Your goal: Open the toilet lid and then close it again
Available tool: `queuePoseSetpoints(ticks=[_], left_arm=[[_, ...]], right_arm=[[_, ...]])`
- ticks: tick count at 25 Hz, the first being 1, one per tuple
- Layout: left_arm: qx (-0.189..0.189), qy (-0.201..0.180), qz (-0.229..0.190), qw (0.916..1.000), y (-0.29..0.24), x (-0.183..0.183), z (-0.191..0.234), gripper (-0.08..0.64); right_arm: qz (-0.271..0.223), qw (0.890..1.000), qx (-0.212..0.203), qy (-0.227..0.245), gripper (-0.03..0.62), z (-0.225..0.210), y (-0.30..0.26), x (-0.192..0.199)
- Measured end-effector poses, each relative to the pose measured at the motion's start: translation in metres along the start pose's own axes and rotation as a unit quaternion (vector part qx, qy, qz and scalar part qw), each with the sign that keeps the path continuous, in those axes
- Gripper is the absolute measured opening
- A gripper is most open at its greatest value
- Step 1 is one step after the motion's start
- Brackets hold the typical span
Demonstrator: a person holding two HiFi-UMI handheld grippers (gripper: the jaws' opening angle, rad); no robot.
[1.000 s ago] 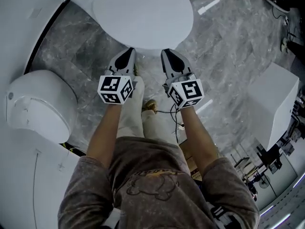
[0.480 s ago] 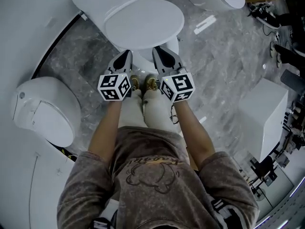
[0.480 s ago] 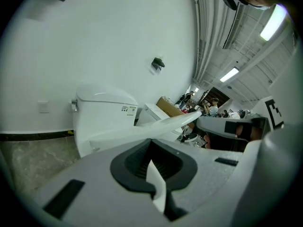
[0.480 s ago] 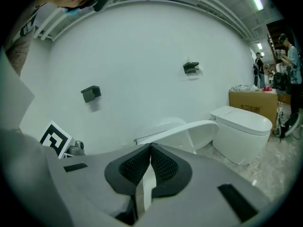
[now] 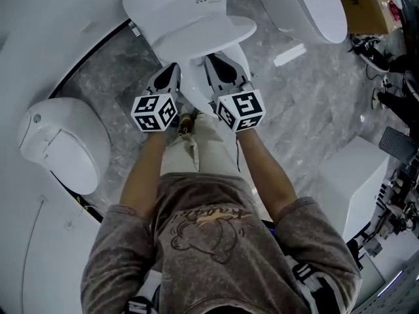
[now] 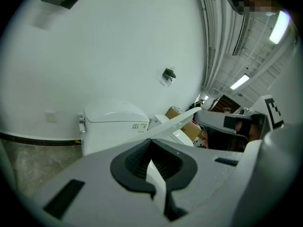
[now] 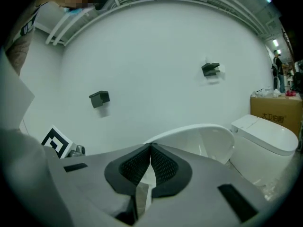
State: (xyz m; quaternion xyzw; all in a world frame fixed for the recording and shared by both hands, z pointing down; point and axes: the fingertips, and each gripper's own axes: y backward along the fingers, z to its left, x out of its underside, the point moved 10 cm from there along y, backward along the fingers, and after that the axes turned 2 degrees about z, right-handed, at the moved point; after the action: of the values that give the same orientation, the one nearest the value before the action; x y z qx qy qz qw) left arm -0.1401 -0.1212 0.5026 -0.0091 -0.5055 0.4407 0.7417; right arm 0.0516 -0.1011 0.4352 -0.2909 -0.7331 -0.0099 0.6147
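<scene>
The white toilet lid (image 5: pixel 204 36) is tilted up at its front, in front of the tank (image 5: pixel 173 2). Both grippers sit side by side at the lid's front edge, jaws shut with nothing seen between the pads. My left gripper (image 5: pixel 171 72) is under the edge's left part, my right gripper (image 5: pixel 213 61) under its right part. In the left gripper view the lid (image 6: pixel 177 122) runs edge-on up and to the right from the left gripper (image 6: pixel 151 141). The lid's underside (image 7: pixel 203 138) rises just beyond the right gripper (image 7: pixel 150 146).
A second toilet (image 5: pixel 301 5) stands to the right, a third one (image 5: pixel 62 142) to the left by the curved wall. A white box (image 5: pixel 357 175) sits at the right and a cardboard box (image 5: pixel 363 2) at the top right. My legs stand close before the bowl.
The lid lay flat a second ago and now its front edge is lifted. Both grippers rose and moved toward the tank with it, still shut.
</scene>
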Motion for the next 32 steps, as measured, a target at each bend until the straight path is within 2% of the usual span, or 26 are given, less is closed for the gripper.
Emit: queuePoseSetpoints(ticks=[8,16,20,25,29,32], left_arm=[[-0.067,-0.001,-0.016,0.9976,-0.019,-0.040,0.021,0.009],[-0.098,0.011,-0.044,0.9942,-0.043,-0.068,0.049,0.009],[-0.098,-0.009,-0.040,0.9944,-0.054,-0.079,0.059,0.009],[-0.102,-0.013,-0.047,0.9936,-0.059,-0.087,0.064,0.009],[-0.100,-0.017,-0.069,0.9924,-0.048,-0.096,0.056,0.009],[-0.098,-0.025,-0.079,0.9917,-0.038,-0.102,0.046,0.009]], right_arm=[[0.013,0.997,-0.067,0.042,0.028,-0.016,-0.064,-0.038],[0.022,0.990,-0.113,0.075,0.028,-0.034,-0.126,-0.062],[0.022,0.990,-0.112,0.082,0.028,-0.040,-0.147,-0.065],[0.031,0.990,-0.113,0.084,0.028,-0.044,-0.158,-0.065],[0.025,0.991,-0.106,0.076,0.028,-0.051,-0.143,-0.067],[0.021,0.994,-0.086,0.070,0.028,-0.061,-0.126,-0.069]])
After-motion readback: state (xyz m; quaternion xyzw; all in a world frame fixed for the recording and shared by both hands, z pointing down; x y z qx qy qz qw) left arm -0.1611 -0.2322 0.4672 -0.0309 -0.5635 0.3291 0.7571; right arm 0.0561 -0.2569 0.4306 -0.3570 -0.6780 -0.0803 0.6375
